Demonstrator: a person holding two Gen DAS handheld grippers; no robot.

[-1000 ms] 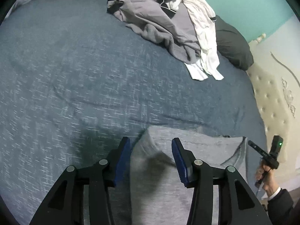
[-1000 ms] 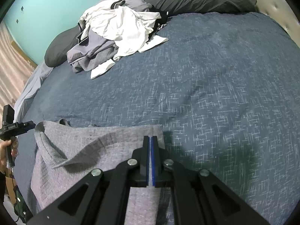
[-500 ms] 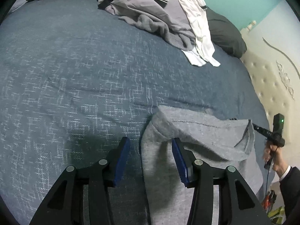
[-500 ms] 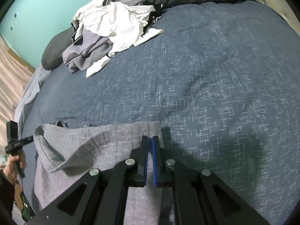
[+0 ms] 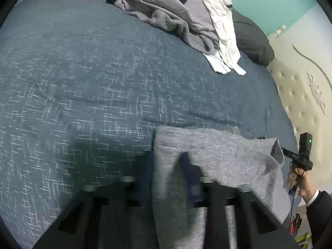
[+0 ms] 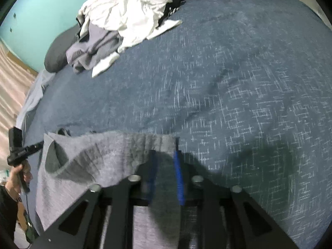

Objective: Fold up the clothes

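While the left claw (image 5: 167,166) is closing, its blurred blue pads are pressing on either side of a fold of the grey garment (image 5: 217,155), which is filling the gap between them. Seen from the right wrist, the right claw (image 6: 165,166) is gripping the opposite corner of that garment, its blue pads standing slightly apart with bunched cloth between them. The garment is lying spread along the near edge of the bed, on the dark blue flecked bedcover (image 5: 103,83), with one corner curling upward. Just beside that corner, the person's right hand (image 5: 296,180), in a dark sleeve with a white cuff, is holding a black handle (image 5: 304,153); a green light is glowing on it, and the pale characters on its bar are too small to read. Farther back, well apart from the garment, a heap of grey and white clothes (image 5: 176,14) is sitting against a dark pillow (image 5: 251,39). Beyond them, a cream tufted headboard (image 5: 300,103) is meeting a turquoise wall (image 5: 269,0).
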